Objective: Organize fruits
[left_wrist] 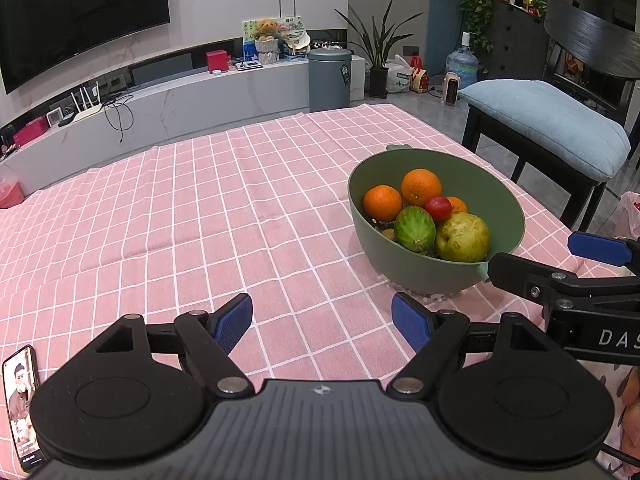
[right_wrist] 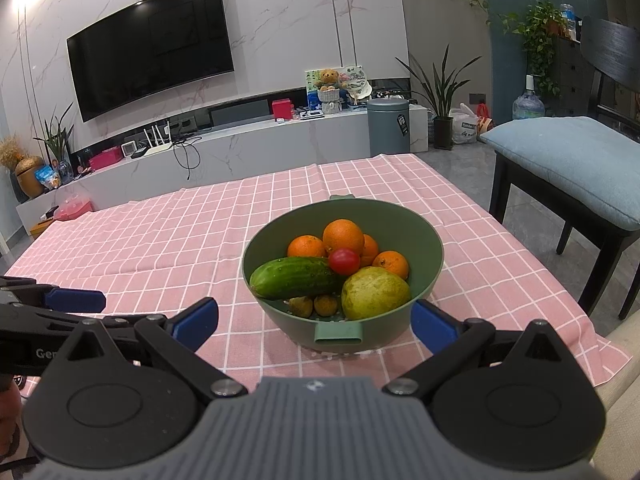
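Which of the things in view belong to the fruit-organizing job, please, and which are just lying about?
Job: green bowl, oranges, cucumber, cherry tomato, pear, both open grippers, left gripper, right gripper.
Lying about: phone, chair, bin, television.

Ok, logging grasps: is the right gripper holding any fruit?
No, the right gripper is open and empty before the bowl.

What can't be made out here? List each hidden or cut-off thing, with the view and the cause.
- Small brown fruits at the bowl bottom: right wrist view, half covered by cucumber and pear; kind unclear.
- Fourth orange: left wrist view, mostly behind tomato.
- Right tool: left wrist view, cut by the frame edge.
- Phone: left wrist view, partly behind the left tool.
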### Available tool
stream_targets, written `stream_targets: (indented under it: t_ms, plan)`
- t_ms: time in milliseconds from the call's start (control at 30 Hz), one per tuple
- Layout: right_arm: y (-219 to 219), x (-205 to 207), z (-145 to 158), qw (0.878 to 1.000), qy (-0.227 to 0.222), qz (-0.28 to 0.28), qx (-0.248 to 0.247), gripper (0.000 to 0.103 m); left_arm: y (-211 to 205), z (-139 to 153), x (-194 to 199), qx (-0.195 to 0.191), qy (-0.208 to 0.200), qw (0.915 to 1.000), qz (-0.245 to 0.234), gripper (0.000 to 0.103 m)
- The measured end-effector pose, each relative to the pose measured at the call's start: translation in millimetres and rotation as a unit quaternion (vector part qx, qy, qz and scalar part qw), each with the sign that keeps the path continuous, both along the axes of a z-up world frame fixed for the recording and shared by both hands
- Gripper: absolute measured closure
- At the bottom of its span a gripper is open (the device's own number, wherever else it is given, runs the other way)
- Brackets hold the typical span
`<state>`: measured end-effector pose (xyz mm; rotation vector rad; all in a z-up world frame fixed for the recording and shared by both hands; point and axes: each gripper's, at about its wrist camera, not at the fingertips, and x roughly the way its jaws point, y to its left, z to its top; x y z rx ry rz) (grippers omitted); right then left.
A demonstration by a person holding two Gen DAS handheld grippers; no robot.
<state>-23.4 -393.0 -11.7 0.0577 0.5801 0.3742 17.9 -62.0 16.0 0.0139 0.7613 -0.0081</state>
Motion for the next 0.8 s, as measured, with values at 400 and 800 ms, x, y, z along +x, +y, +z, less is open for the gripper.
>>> stream_targets:
  t_ms: [400,800]
  plan:
    - [0.4,0.1,0.0,1.0,0.0,0.0,0.002,0.005,1.0,-0.6,0.0,-0.001,0.002,1.0,0.001,0.01]
    - [-0.5,-0.8,0.0,1.0,-0.001,0.0,0.004,0.005,2.4,-0.6,-1.1,-0.002,0.003,1.0,0.002,0.01]
